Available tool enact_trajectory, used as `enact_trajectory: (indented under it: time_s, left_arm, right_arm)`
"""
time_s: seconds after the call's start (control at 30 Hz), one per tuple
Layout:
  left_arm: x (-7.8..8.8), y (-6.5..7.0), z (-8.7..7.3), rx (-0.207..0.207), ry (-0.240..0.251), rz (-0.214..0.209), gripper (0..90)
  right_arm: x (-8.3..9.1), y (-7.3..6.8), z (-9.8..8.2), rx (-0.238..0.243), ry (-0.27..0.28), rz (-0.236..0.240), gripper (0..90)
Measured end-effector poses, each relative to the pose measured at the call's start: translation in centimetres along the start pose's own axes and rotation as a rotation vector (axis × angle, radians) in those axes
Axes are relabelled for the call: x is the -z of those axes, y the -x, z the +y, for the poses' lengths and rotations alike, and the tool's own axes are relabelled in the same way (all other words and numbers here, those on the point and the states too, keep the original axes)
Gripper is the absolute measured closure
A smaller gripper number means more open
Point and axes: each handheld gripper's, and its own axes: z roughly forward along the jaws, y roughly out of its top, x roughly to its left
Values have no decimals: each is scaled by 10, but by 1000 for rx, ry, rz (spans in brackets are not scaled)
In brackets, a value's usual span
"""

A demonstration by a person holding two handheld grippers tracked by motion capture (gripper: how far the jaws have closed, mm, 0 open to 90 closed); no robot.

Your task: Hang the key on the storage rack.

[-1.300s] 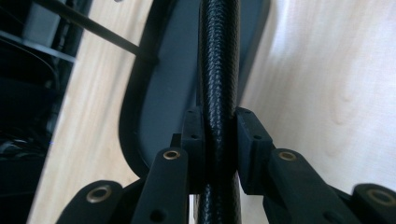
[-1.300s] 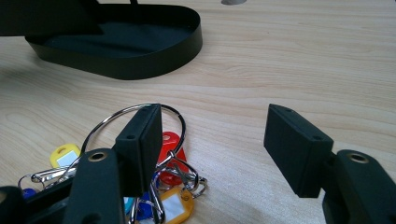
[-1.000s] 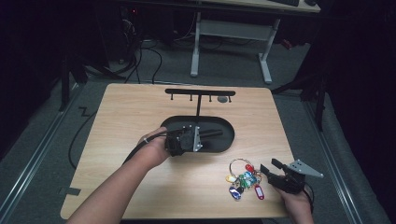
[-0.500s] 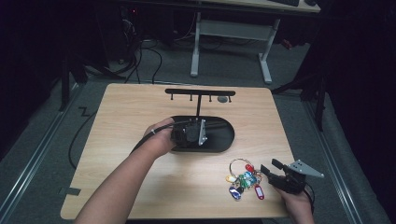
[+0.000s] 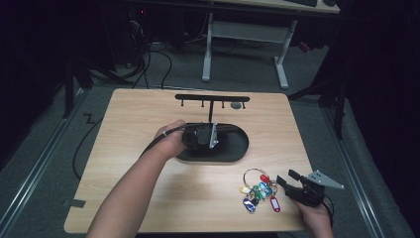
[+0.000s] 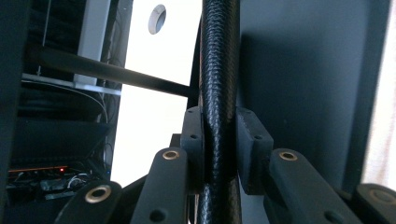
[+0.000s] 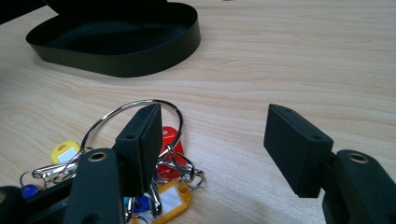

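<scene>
A black stand sits mid-table: an oval tray [image 5: 236,148] with an upright post [image 6: 219,56] and a hook bar [image 5: 212,97] on top. My left gripper [image 5: 213,135] hangs over the tray's left half, shut on that post; the left gripper view shows both pads [image 6: 192,140] pressed against the post's textured surface. A key ring with coloured tags [image 5: 258,190] lies near the table's front right. My right gripper [image 5: 286,180] rests just right of it, open, its left jaw standing over the ring [image 7: 109,117] and nothing between the jaws. The tray [image 7: 116,39] lies beyond.
The wooden table [image 5: 124,124] has a small grey disc [image 5: 236,105] by the hook bar. Behind the table stand a white desk frame [image 5: 245,32] and cables on the floor [image 5: 163,54]. The right gripper sits close to the table's front right edge.
My left gripper has moved from the tray's near left side up and to the right, onto the post. The right gripper and the keys have stayed put.
</scene>
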Motion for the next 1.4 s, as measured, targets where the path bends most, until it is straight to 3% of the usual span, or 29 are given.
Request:
enact_trajectory:
  time_s: [0.27,0.37,0.43,0.63,0.8,1.0,1.13,1.4]
  left_arm:
    - [-12,2,-9,-49,-2,12,750]
    - [-17,4,-10,-58,-23,7,749]
    - [-22,10,-11,-91,-44,3,748]
    - [-27,20,-15,-72,-64,-20,740]
    - [-33,31,-14,-68,-90,-82,699]
    - [-38,37,-11,-8,-131,-160,647]
    - [-39,39,-12,49,-122,-191,609]
    - [-21,32,-20,118,-111,-162,582]
  right_arm:
    - [-1,6,-1,-27,2,7,377]
    - [-1,4,-1,-27,2,8,377]
    - [-2,4,-1,-25,-2,11,377]
    - [-4,2,-1,-17,-13,18,377]
    - [-6,0,-1,-13,-21,25,377]
    - [-6,0,-1,-8,-28,28,377]
    - [-6,-1,-1,-5,-25,29,377]
    - [-8,-1,-1,-2,-33,28,377]
